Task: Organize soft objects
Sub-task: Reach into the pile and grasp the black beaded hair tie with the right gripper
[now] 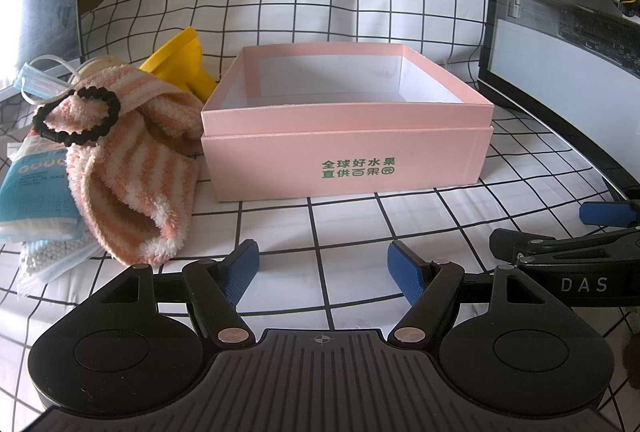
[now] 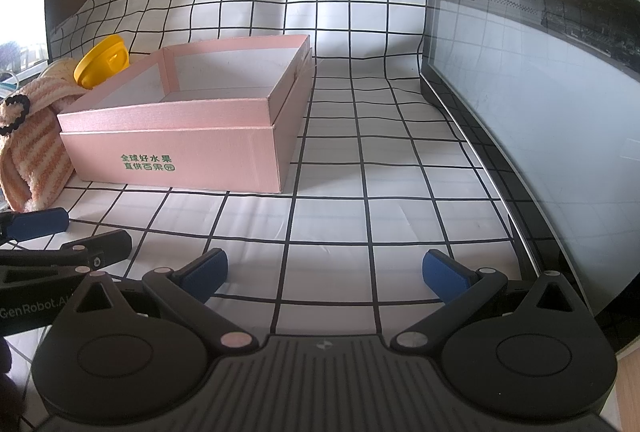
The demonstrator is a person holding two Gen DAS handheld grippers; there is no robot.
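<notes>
Both tongs hang just over the checked cloth (image 2: 360,192) with their blue tips spread wide and nothing held: the left tongs (image 1: 323,268) and, close on their right side, the right tongs (image 2: 325,274). Straight ahead of the left tongs sits an open pink box (image 1: 346,136). Ahead and to their left, a fuzzy striped towel (image 1: 132,176) touches the box, with a black hair tie (image 1: 78,118) on top, a yellow toy (image 1: 180,62) behind, and a blue mask (image 1: 36,84) and cotton swabs (image 1: 52,252) beside it.

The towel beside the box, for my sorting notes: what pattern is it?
Orange and white stripes on the fluffy towel, clearest in the left wrist view.
</notes>
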